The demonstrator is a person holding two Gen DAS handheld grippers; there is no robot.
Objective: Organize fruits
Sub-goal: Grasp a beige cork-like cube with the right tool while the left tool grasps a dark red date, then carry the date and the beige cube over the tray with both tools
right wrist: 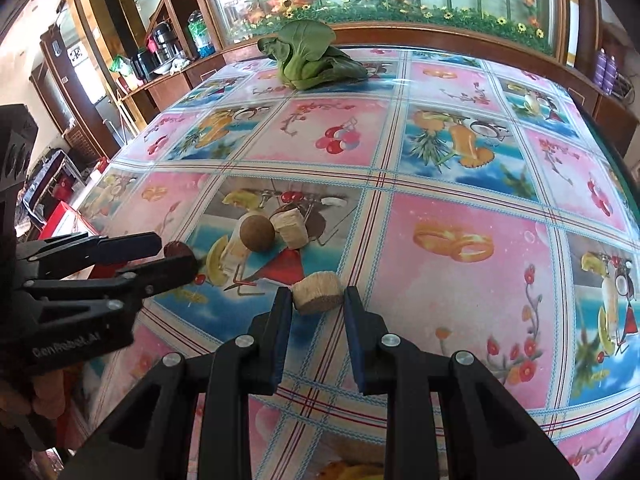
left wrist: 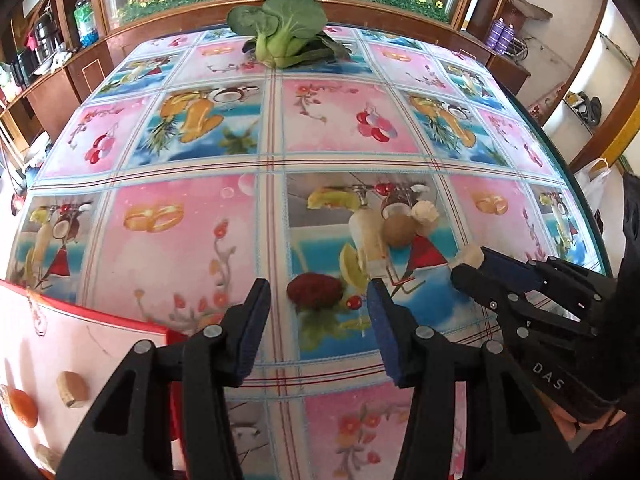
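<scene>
From the left wrist camera, we see our left tool [left wrist: 320,308] held wide and low over the bench [left wrist: 180,220], its two pads bracketing a dark red berry [left wrist: 315,291] that lies on the cloth between them but not yet touched; we judge the wide stance is meant to drop around it. At lower left sits a red-edged tray [left wrist: 100,344] already carrying one orange fruit [left wrist: 23,408] and two tan chunks [left wrist: 72,389], which suggests it is the sorting spot. Further off lie one brown ball [left wrist: 400,230] and one pale chunk [left wrist: 425,213], touching, and one bunch of greens [left wrist: 280,36] at the far edge. Our right tool [left wrist: 468,266] enters from the right, its tips either side of another pale piece. From the right wrist camera, we see that right tool [right wrist: 318,300] at a narrow gap flanking one fibrous chunk [right wrist: 318,293], pads close beside it; we cannot tell whether they press it. Beyond sit the ball [right wrist: 257,233] and chunk [right wrist: 291,227], with the greens [right wrist: 310,60] far back.
</scene>
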